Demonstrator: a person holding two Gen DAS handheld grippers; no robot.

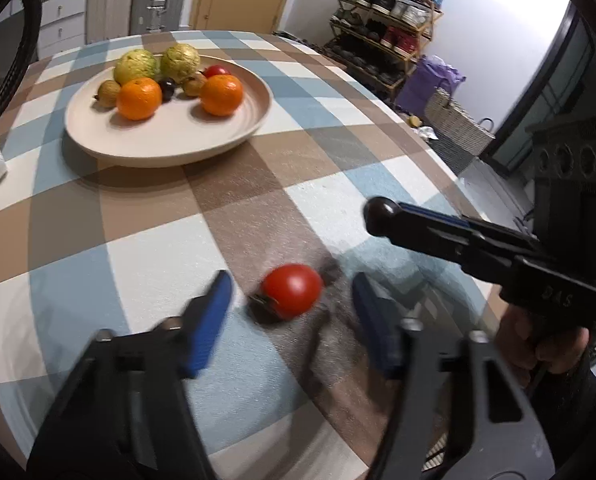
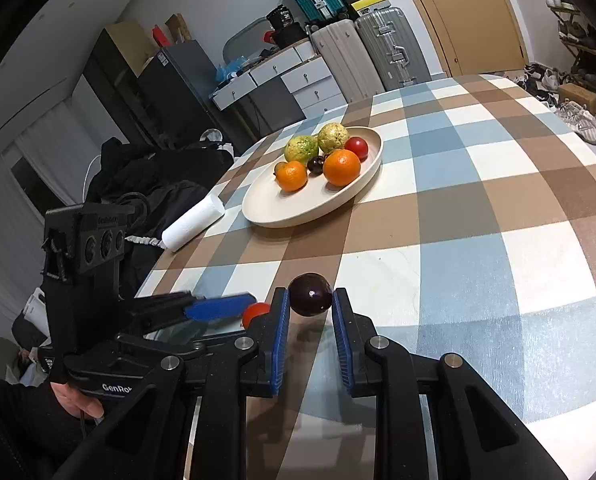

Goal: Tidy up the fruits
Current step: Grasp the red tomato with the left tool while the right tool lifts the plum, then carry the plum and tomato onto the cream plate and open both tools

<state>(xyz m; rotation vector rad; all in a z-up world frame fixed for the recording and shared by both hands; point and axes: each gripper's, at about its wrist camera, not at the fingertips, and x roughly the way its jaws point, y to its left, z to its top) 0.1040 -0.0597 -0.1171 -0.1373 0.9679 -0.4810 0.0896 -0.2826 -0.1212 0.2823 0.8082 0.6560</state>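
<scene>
- The left gripper (image 1: 290, 300) was smeared by motion blur in its own view, so the edges of its blue pads (image 1: 212, 320) could not be made out.
- The red tomato (image 2: 254, 313) was mostly hidden behind a finger of the right gripper (image 2: 309, 312) in the right wrist view.
- A small brown fruit (image 2: 278, 168) on the plate (image 2: 298, 212) was nearly covered by an orange (image 2: 292, 176).
- The hand (image 1: 537, 344) holding the right gripper was cut off by the picture's rim.
- The shoes on the rack (image 1: 385, 20) were too small to tell apart.
</scene>
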